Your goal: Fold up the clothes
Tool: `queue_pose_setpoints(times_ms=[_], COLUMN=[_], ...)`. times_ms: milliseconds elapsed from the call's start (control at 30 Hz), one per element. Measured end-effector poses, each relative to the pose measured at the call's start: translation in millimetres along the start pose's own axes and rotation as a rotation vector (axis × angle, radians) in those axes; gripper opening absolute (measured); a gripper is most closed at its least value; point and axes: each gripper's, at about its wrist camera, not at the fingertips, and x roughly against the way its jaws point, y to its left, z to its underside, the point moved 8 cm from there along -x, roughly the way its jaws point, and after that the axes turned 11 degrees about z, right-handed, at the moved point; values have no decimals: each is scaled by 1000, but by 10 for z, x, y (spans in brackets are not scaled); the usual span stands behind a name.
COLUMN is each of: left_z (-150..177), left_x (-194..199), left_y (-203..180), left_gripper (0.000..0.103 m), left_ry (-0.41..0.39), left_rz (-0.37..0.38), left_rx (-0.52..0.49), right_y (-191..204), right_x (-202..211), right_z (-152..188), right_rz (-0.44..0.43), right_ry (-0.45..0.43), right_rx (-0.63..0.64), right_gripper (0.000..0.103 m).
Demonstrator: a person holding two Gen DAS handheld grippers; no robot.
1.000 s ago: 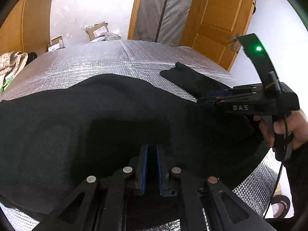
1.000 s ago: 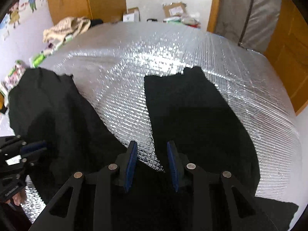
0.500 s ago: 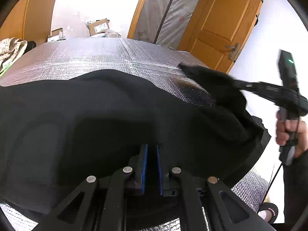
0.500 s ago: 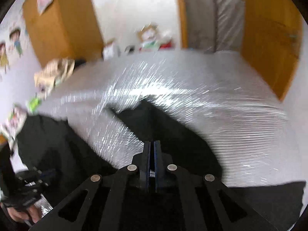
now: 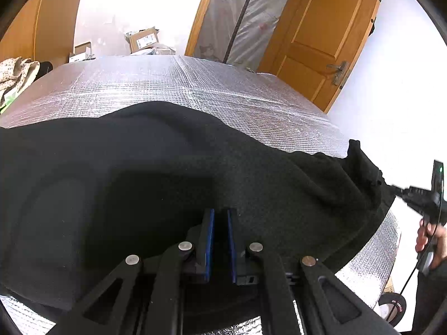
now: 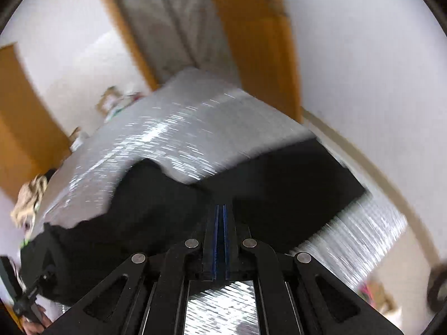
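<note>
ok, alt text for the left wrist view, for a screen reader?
A black garment lies spread over a silver quilted surface, with the left gripper low in the foreground, its blue pads nearly together over the cloth. At the right edge, the right gripper grips the garment's far end. Behind are an orange wooden door and cardboard boxes.

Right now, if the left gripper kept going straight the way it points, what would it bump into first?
Probably the black garment. The left gripper points down into that cloth, which already lies around its fingers, with the silver cover only beyond it. Depth is hard to judge.
</note>
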Motion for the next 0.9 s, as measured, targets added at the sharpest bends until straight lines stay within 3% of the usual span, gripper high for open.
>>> queue_pose_setpoints(times_ms=[100,233,400,500,633,700,733,900], left_z=[-1,-3,2,6,11,7,7,12], left_x=[-4,-7,2,10,6,6,6,21], left_y=[-3,-23,-9,-1,14,20,23,65], left_gripper=[9,9,9,9,9,9,9,9], left_ry=[0,1,-3,-6,-9,-11,-12,-16], left_rz=[-5,-18,-15,-8,8,16,20,37], left_rx=[-3,-12,-7,0,15,24,28,41], right_y=[-164,193,698,800,859,876,861,771], right_x=[10,199,68,-151,-213,-224,-223,-82], right_z=[77,102,204,234,240,214,184,-65], right_rz=[6,-53,-191,-227,-295,-341,-348,-398], right_ry=[11,-62,5,87,119,130,131,82], right_rx=[-22,156,195,135,82,38,20,-73], right_gripper=[9,31,32,33,33,25,6,1])
